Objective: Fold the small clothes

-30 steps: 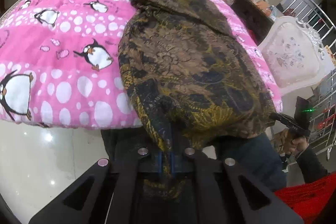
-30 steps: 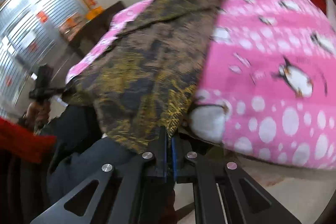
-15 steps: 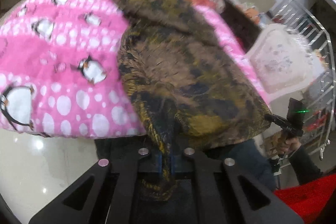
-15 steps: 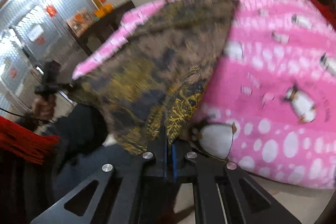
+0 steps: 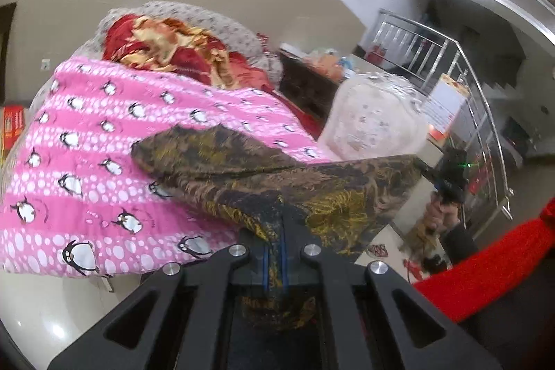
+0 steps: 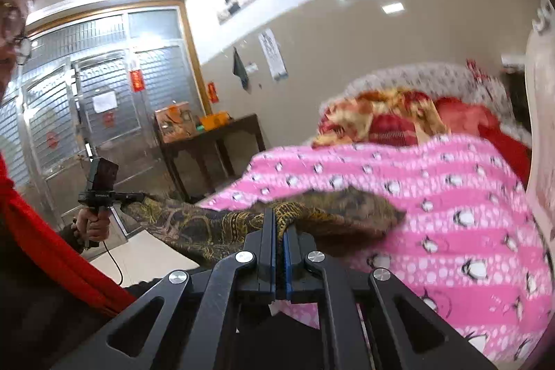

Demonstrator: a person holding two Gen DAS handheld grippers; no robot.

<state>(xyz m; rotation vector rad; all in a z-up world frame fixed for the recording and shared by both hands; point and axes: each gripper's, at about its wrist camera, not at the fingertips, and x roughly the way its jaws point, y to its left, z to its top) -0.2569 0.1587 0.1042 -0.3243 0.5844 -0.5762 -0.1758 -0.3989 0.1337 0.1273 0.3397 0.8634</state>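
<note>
A brown and gold patterned garment (image 5: 263, 172) is stretched between both grippers above the near edge of the pink penguin quilt (image 5: 104, 141). Its far end rests on the quilt. My left gripper (image 5: 275, 245) is shut on one corner of it. My right gripper (image 6: 279, 231) is shut on the other corner; the garment (image 6: 215, 224) runs left from it to the left gripper (image 6: 135, 196), seen in the right wrist view. The right gripper shows in the left wrist view (image 5: 426, 169) at the cloth's right corner.
A red and gold blanket (image 5: 166, 44) lies at the head of the bed. A dark wooden table (image 6: 208, 141) with boxes stands by the wall. A white upholstered chair (image 5: 374, 117) and a steel stair rail (image 5: 464, 92) stand beside the bed. The person's red sleeve (image 5: 485, 259) is close.
Both grippers have lifted and swung forward over the bed, raising the near edge of the garment. The garment now covers much less of the quilt and its far part has folded back.
</note>
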